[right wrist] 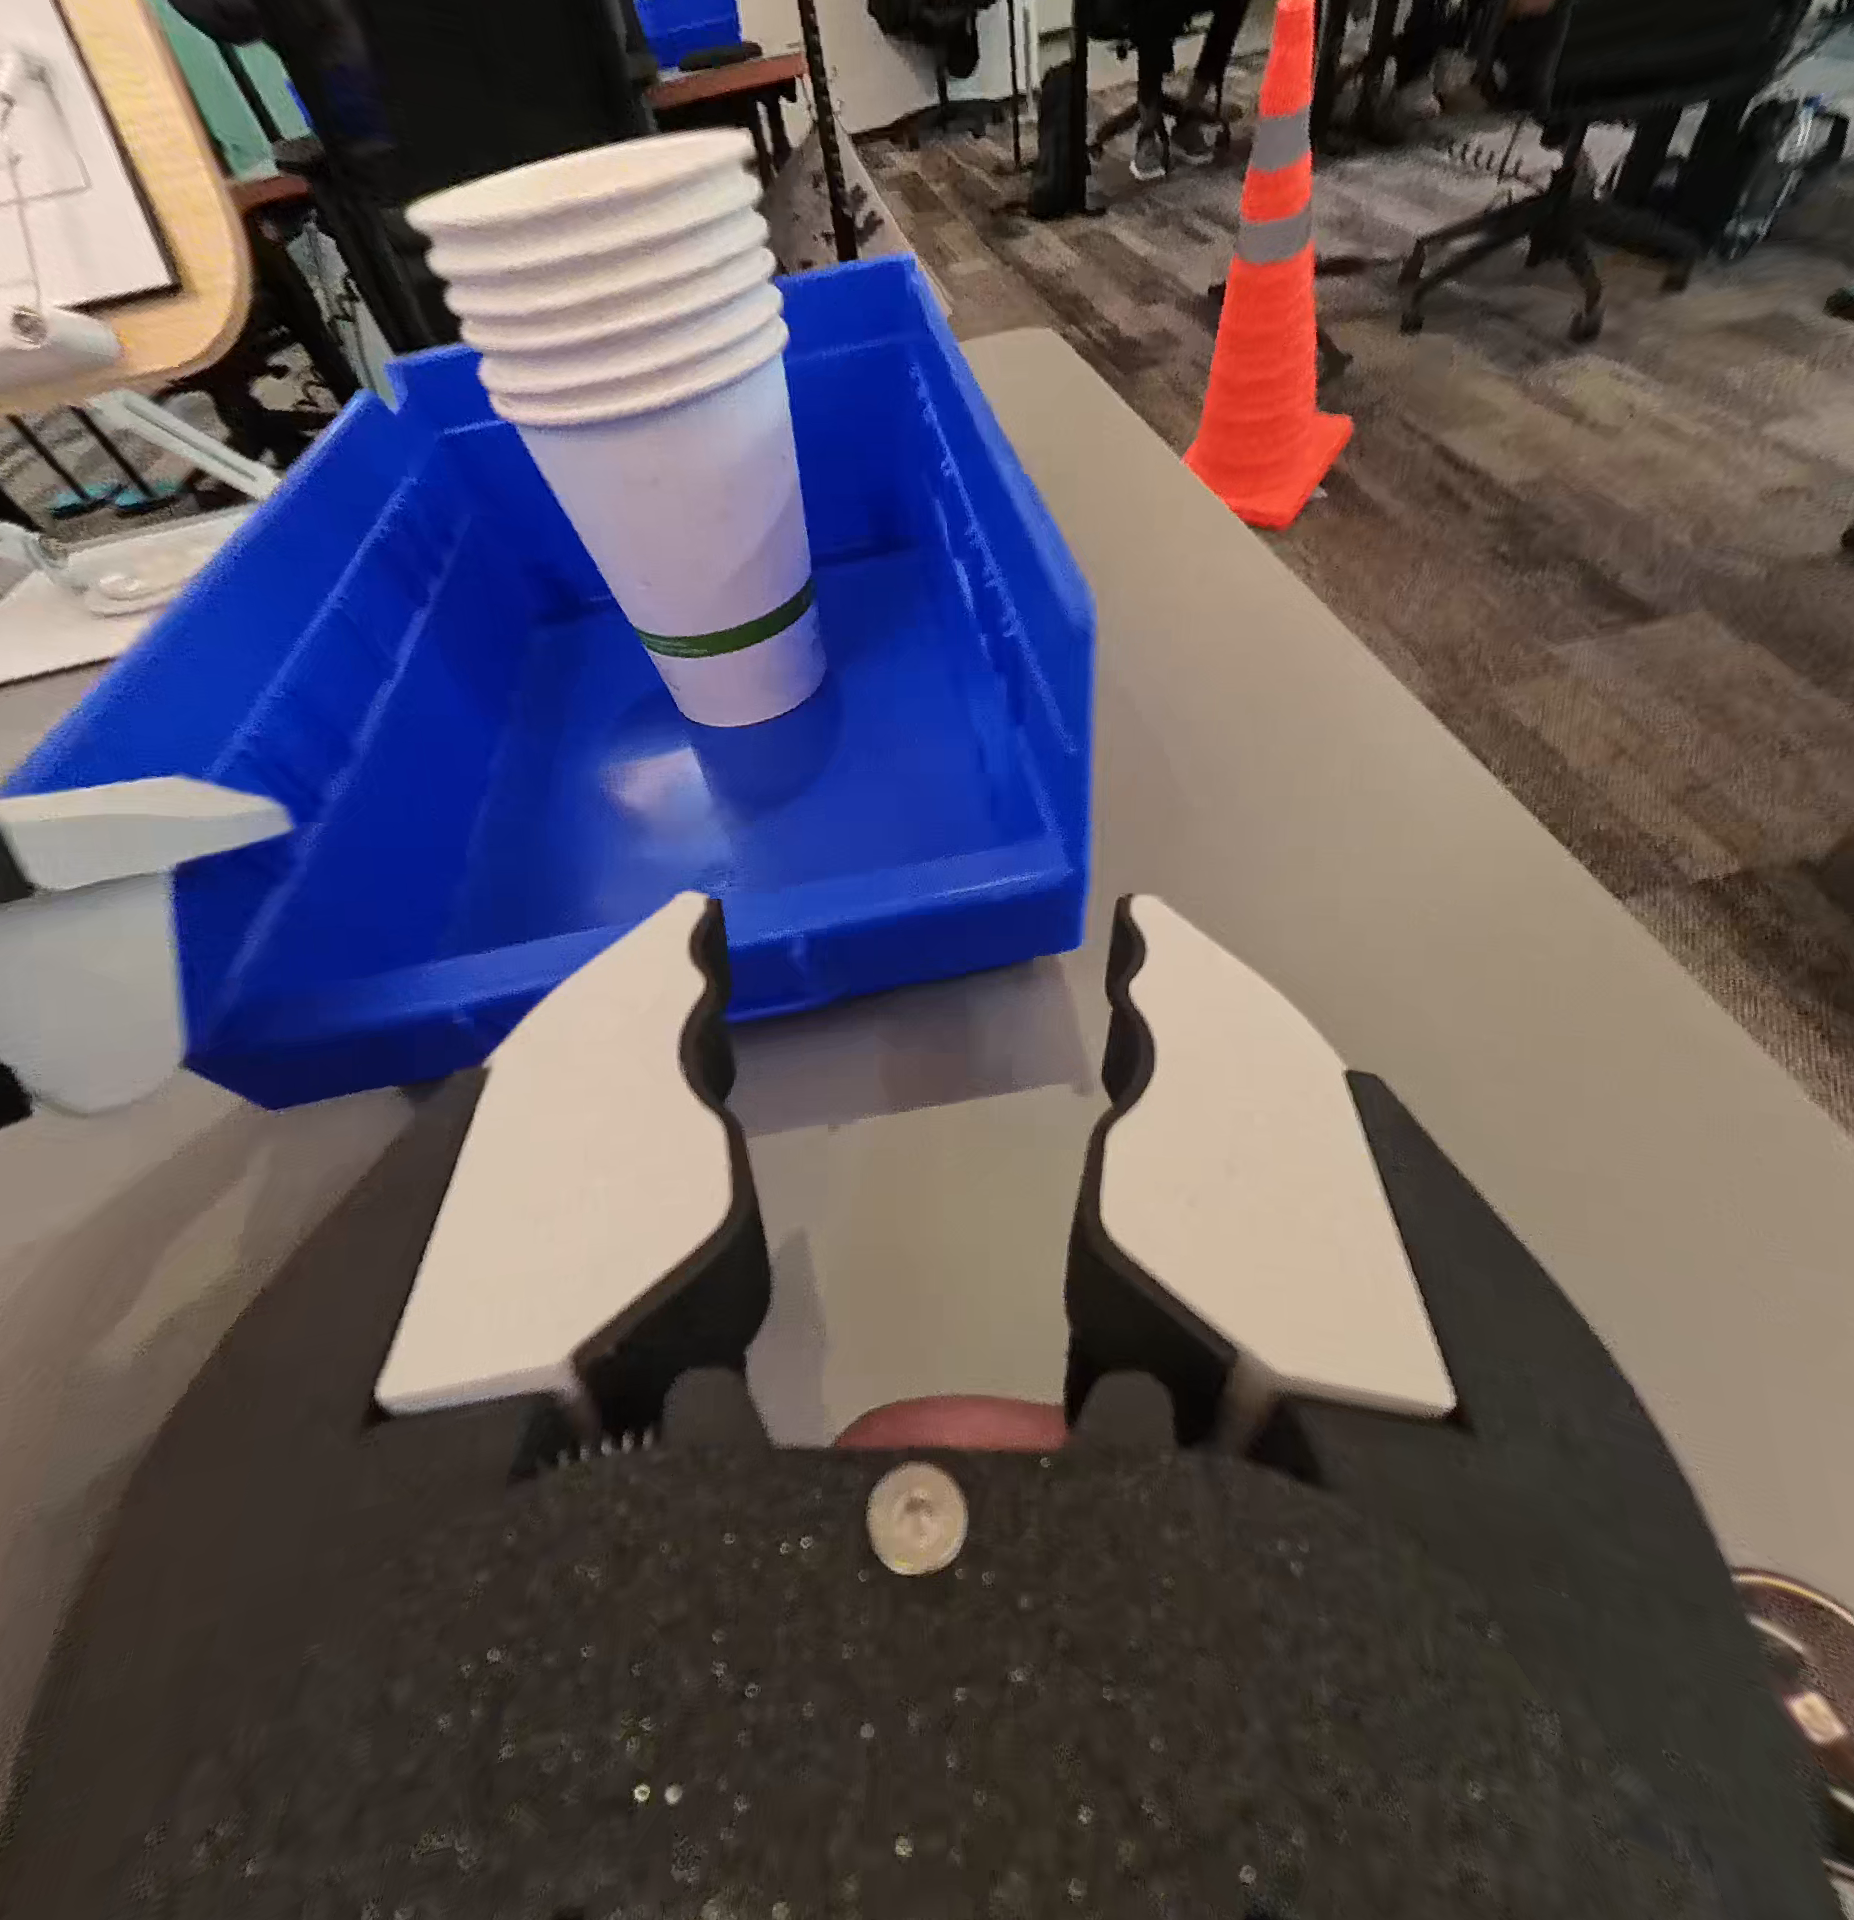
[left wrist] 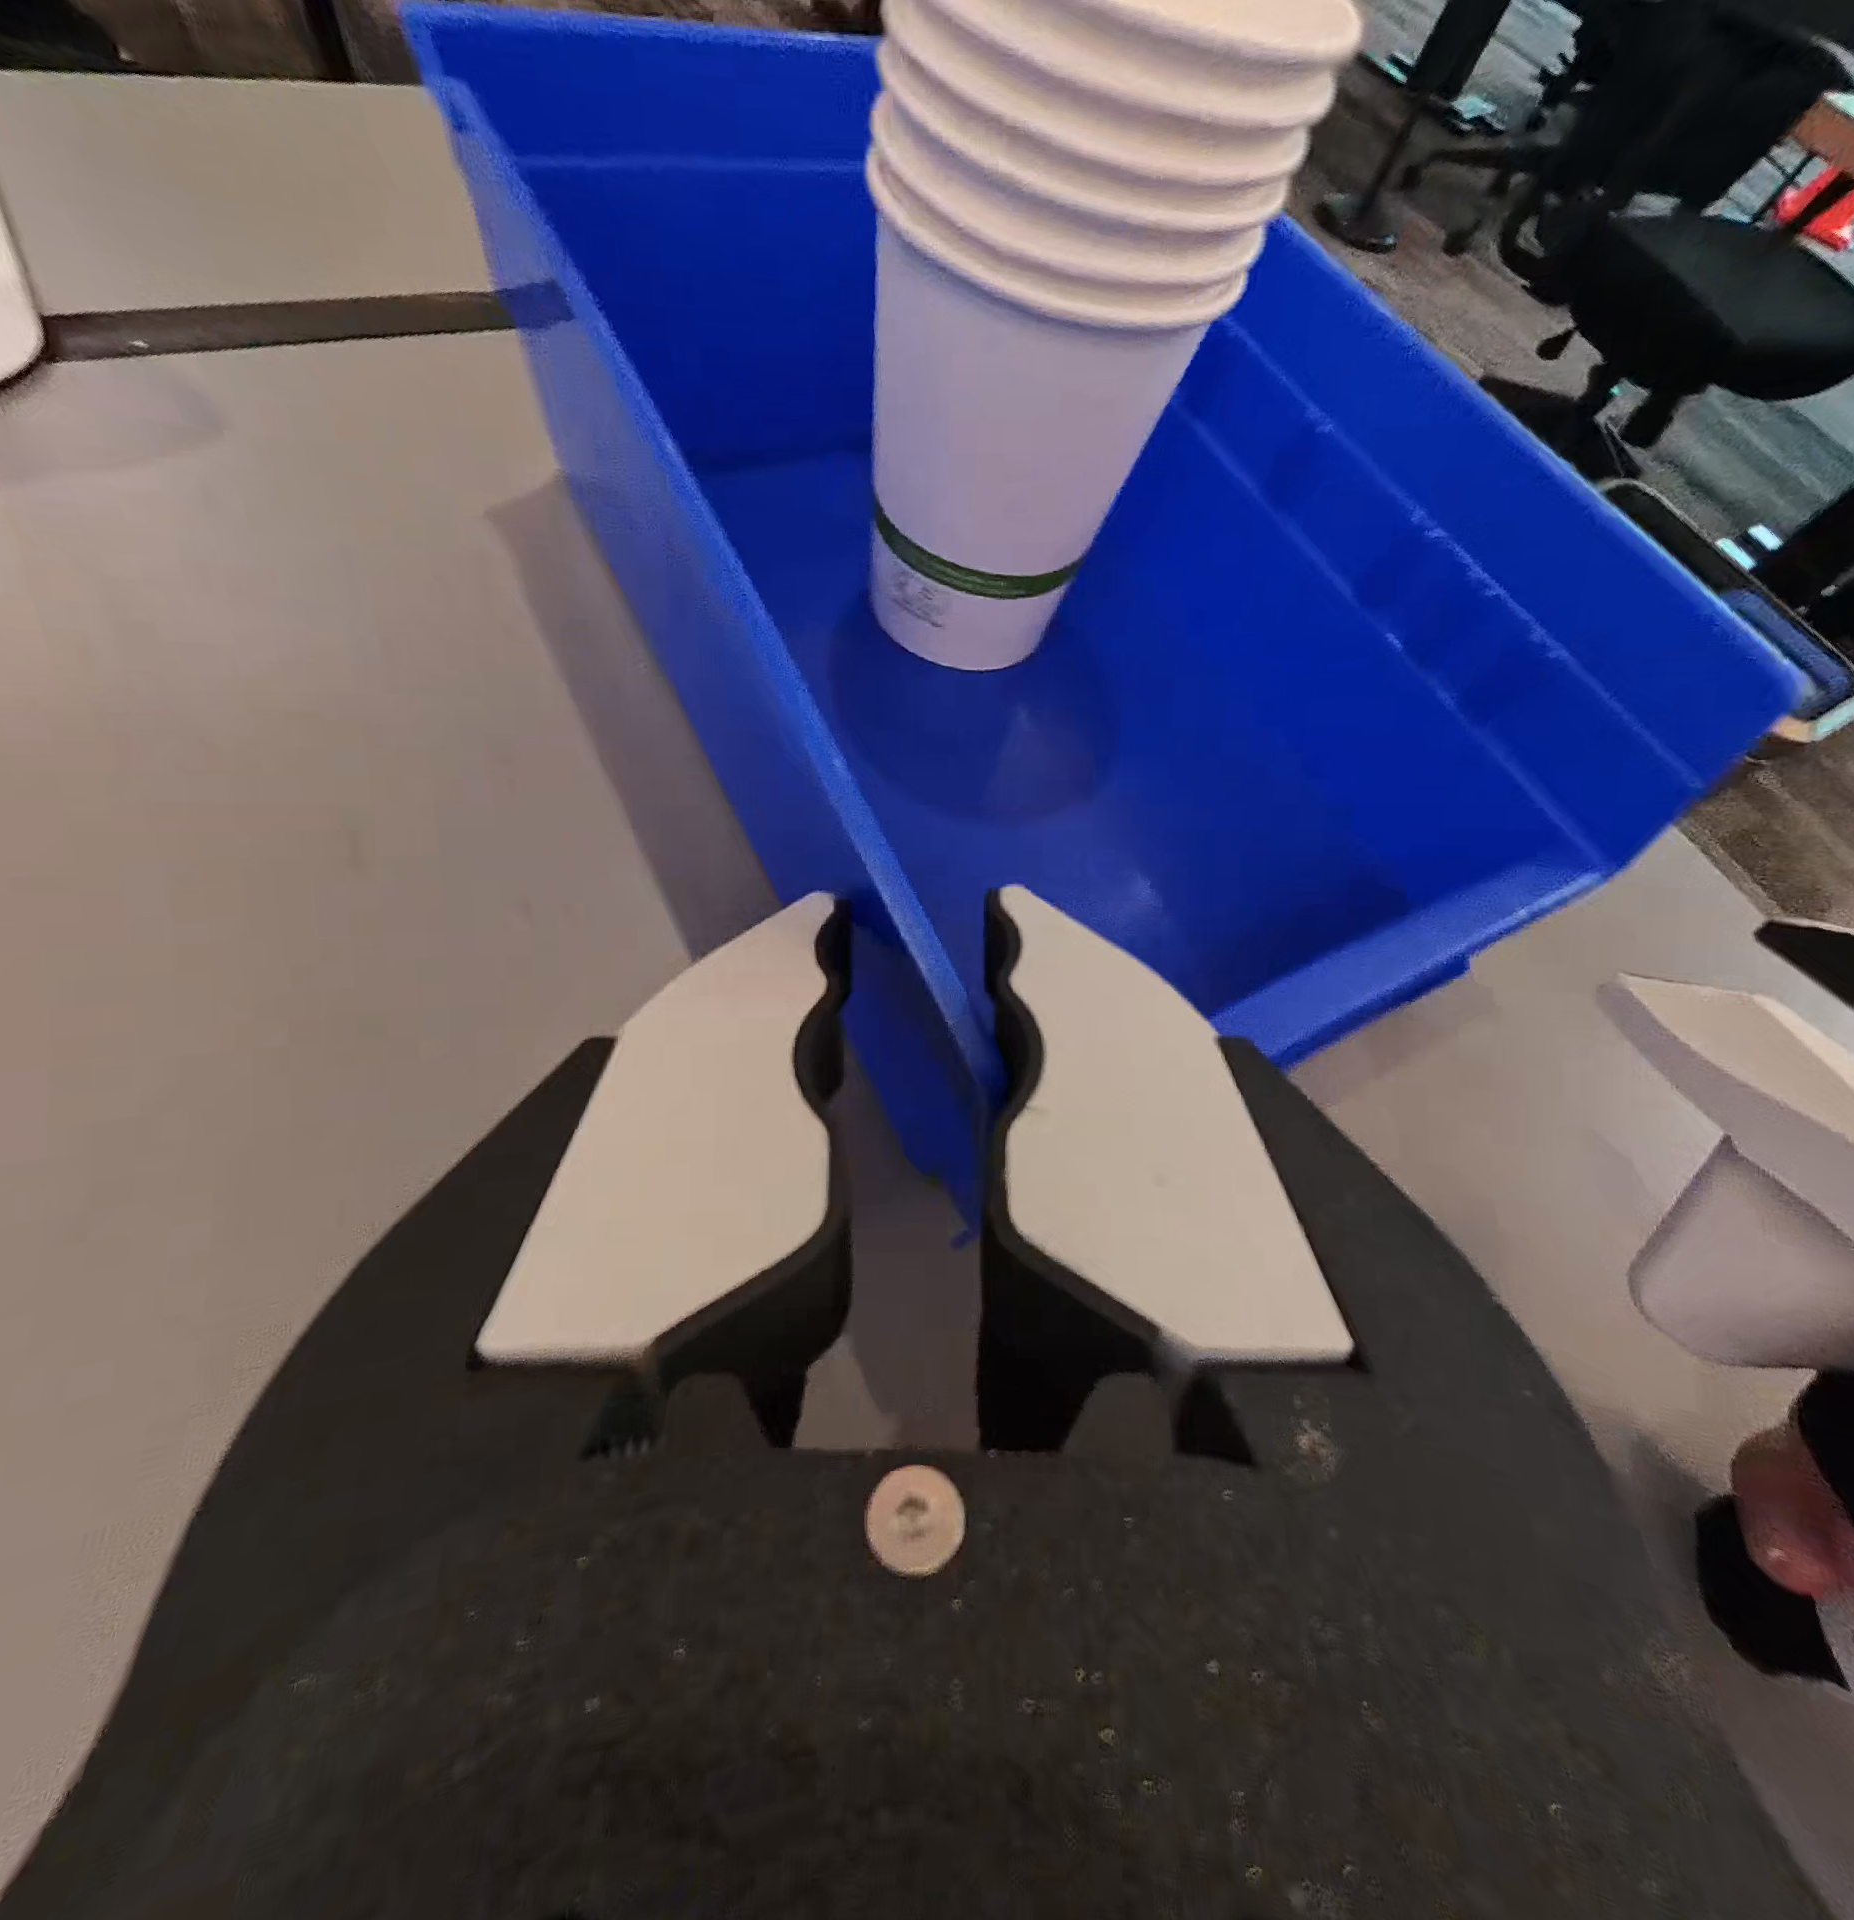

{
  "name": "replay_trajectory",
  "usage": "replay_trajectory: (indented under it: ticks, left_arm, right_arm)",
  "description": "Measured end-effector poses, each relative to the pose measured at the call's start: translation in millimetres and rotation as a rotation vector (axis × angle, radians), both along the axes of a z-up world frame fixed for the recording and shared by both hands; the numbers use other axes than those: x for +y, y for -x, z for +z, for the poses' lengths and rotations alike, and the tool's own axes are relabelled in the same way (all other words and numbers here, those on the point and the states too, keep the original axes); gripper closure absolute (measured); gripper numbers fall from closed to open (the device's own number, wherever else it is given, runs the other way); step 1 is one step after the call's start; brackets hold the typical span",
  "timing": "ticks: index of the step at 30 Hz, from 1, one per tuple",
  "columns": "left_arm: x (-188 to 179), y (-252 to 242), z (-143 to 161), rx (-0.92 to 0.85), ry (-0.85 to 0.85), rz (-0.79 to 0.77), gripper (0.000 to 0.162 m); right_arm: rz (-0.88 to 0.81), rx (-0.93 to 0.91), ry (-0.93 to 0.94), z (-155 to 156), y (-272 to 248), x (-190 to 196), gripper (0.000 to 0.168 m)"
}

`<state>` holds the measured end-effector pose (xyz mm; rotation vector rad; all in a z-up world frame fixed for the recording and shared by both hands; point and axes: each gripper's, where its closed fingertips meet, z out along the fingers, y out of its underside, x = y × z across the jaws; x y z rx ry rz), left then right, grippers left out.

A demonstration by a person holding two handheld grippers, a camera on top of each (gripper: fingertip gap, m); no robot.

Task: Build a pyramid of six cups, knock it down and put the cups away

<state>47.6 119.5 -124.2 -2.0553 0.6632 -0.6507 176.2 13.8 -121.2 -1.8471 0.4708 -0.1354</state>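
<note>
Cups (left wrist: 1016, 416) are nested into one stack of white paper cups, standing upright inside the blue bin (left wrist: 1422, 665). The bottom cup rests on the bin floor, nearer the bin's far end than its near lip, and has a green band just above its base. Several rolled rims show bunched at the top, well above the bin walls. In the right wrist view the same stack (right wrist: 674, 499) sits mid-bin, clear of both side walls.

The bin stands on a grey table (left wrist: 258, 831); its low front lip (right wrist: 881, 914) faces the grippers.

Left gripper (left wrist: 915, 935): fingers straddle the bin's near-side wall, one inside the bin and one outside. The gap is narrow, but the wall's edge runs through it with daylight on the outer side, so it is not clamped. The cups are not held.

Right gripper (right wrist: 912, 925): jaws spread wide, holding nothing, hanging over bare table just in front of the bin's front lip. It touches neither bin nor cups. The left gripper's tip shows at the bin's left corner in this view.

Beyond the bin: an orange traffic cone (right wrist: 1271, 312) on the carpet to the right of the table, and office chairs farther back.
</note>
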Motion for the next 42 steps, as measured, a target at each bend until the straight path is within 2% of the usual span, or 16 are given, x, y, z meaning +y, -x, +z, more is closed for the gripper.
replay_trajectory:
  ticks: [3, 5, 7, 9, 11, 16, 22, 27, 31, 32, 33, 35, 37, 38, 40, 42]
  left_arm:
    - [14, 24, 0, 0.074, -0.051, 0.102, 0.154]
    - [15, 36, 0, 0.072, -0.061, 0.120, 0.158]
    - [11, 45, 1, 0.059, -0.048, 0.114, 0.158]
    - [7, 54, 1, 0.058, -0.045, 0.115, 0.158]
    - [8, 71, 5, 0.067, -0.079, 0.142, 0.158]
    - [11, 134, 26, 0.083, -0.153, 0.200, 0.158]
    - [24, 239, 32, 0.111, -0.178, 0.333, 0.158]
    - [35, 297, 25, 0.136, -0.151, 0.344, 0.158]
    - [39, 315, 13, 0.127, -0.145, 0.382, 0.158]
    - [38, 315, 9, 0.109, -0.136, 0.381, 0.156]
    - [35, 313, 4, 0.086, -0.110, 0.356, 0.144]
    - [26, 312, 2, 0.024, -0.079, 0.302, 0.108]
    - [13, 322, 6, 0.003, -0.049, 0.266, 0.078]
    - [7, 336, 10, 0.011, -0.044, 0.279, 0.074]
    - [-3, 376, 25, 0.028, -0.111, 0.303, 0.074]
    - [-5, 432, 37, 0.040, -0.152, 0.398, 0.079]
  right_arm:
    - [-0.049, -0.017, 0.044, -6, -6, 8, 0.107]
    - [-0.032, 0.028, 0.042, -9, 0, 15, 0.113]
    - [0.050, 0.081, 0.027, -11, 21, 25, 0.135]
    - [0.044, 0.042, 0.053, -10, 30, 26, 0.137]
    - [0.005, 0.032, 0.080, -7, 36, 22, 0.164]
    - [0.081, 0.055, 0.047, 7, 95, 36, 0.166]
    - [0.206, -0.019, 0.015, 23, 190, 72, 0.166]
    - [0.325, -0.006, 0.048, 12, 243, 95, 0.165]
    - [0.336, -0.025, 0.027, 3, 258, 99, 0.165]
    - [0.352, -0.035, 0.020, 1, 260, 100, 0.163]
    - [0.383, -0.037, 0.009, 1, 263, 100, 0.152]
    - [0.464, -0.016, -0.009, 2, 272, 95, 0.131]
    - [0.535, -0.029, -0.029, 7, 276, 79, 0.125]
    - [0.574, -0.043, -0.063, 12, 278, 69, 0.125]
    - [0.712, -0.079, -0.134, 22, 291, 47, 0.110]
    - [0.774, -0.104, -0.158, 29, 301, 35, 0.119]
